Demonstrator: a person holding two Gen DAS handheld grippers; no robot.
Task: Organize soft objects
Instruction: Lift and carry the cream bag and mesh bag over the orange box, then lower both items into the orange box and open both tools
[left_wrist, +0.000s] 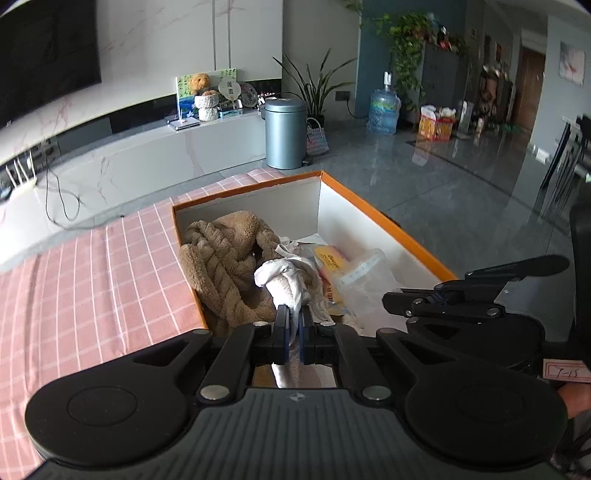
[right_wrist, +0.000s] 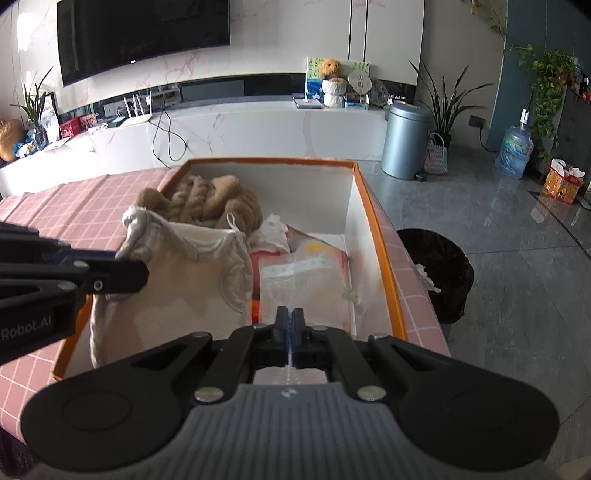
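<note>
A: Pink checked cloth (right_wrist: 92, 206) covers the table at the left of both views; grey floor tiles fill the right; a TV (right_wrist: 144, 33) hangs at the upper left of the right wrist view, and a steel bin (right_wrist: 404, 140) stands right of centre.

B: And the box?

A: An orange-rimmed box (right_wrist: 380, 236) with white walls sits mid-frame on the cloth; a brown plush toy (right_wrist: 210, 199) lies in its far left corner; a clear plastic packet (right_wrist: 303, 288) lies along its right half.

B: Where is the white bag?

A: The white drawstring bag (right_wrist: 192, 273) hangs over the box's left half, just in front of the plush; the left gripper (left_wrist: 291, 314) pinches its bunched top edge between both fingers; in the right wrist view the bag's mouth sags open.

B: The right gripper?

A: The right gripper (right_wrist: 290, 317) is low in the centre, its fingers pressed together on the near edge of the plastic packet.
</note>
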